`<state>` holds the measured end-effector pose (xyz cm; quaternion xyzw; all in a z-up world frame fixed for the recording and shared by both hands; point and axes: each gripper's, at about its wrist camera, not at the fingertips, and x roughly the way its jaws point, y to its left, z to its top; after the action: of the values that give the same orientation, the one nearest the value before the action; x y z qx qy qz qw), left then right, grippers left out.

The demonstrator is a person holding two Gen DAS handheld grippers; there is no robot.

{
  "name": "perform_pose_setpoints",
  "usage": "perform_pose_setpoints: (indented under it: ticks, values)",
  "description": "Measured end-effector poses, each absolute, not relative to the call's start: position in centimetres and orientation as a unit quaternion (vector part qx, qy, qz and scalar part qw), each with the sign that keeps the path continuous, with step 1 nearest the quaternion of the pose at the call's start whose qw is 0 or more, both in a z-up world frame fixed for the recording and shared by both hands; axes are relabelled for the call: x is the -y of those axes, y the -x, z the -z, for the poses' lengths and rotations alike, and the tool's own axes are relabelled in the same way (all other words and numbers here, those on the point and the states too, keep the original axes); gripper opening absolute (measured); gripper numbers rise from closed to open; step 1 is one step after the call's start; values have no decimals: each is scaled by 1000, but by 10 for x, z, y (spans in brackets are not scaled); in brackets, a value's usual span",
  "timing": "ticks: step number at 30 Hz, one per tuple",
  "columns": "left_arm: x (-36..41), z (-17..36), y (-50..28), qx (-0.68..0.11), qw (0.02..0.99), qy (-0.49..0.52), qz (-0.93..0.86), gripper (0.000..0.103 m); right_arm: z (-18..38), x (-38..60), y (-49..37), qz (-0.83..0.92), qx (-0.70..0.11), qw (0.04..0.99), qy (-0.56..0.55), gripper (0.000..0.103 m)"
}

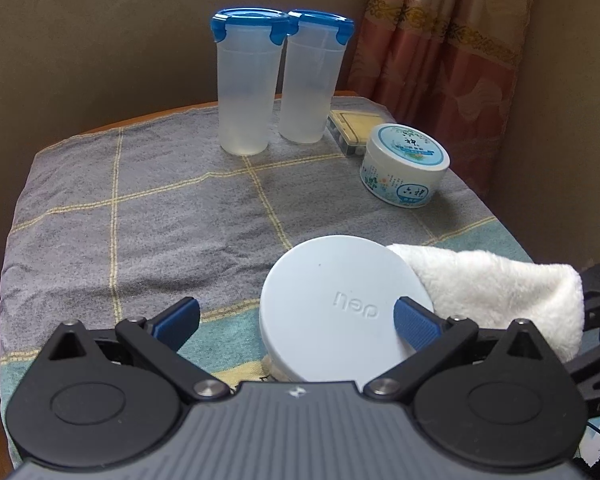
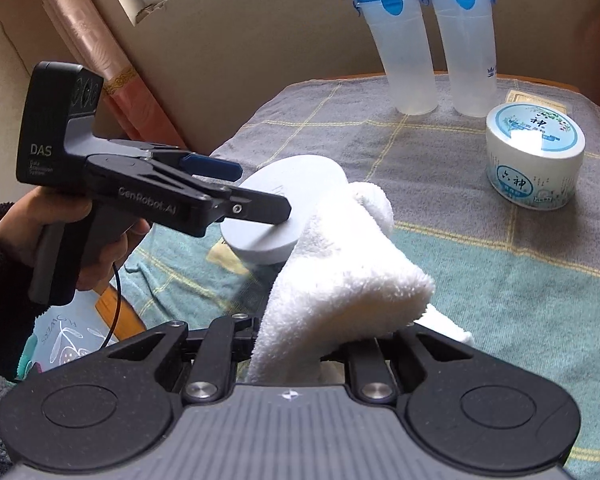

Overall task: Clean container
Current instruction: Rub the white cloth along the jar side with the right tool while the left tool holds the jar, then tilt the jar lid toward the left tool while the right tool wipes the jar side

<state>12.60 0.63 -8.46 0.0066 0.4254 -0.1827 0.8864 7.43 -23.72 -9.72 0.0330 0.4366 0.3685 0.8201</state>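
Observation:
A round pale blue-grey container (image 1: 332,308) rests tilted on the checked cloth, its flat lid facing up; it is also seen in the right wrist view as the container (image 2: 296,176). My left gripper (image 1: 298,324) is open around it. The right blue pad (image 1: 414,326) touches the lid, and the left pad (image 1: 178,320) stands clear of it. From the side, the left gripper (image 2: 256,188) has one finger lying across the lid. A fluffy white cloth (image 2: 340,276) is pressed against the container's side, and my right gripper (image 2: 300,348) is shut on it, its fingertips hidden.
Two tall translucent tumblers (image 1: 246,84) (image 1: 314,80) with blue clip lids stand at the back. A white tub (image 1: 404,166) with a blue label and a flat box (image 1: 348,130) sit at the right. The grey checked table cover (image 1: 140,200) drops off at the edges; a curtain (image 1: 440,40) hangs behind.

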Motion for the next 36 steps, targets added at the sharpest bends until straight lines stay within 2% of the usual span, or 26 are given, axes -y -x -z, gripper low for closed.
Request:
perform_pose_setpoints:
  ticks: [16, 36]
  values:
    - [27, 82, -113, -395, 902, -24, 173, 103, 77, 281, -59, -329, -402, 852, -64, 19]
    - [32, 105, -124, -415, 894, -32, 167, 100, 87, 291, -69, -330, -402, 850, -85, 19]
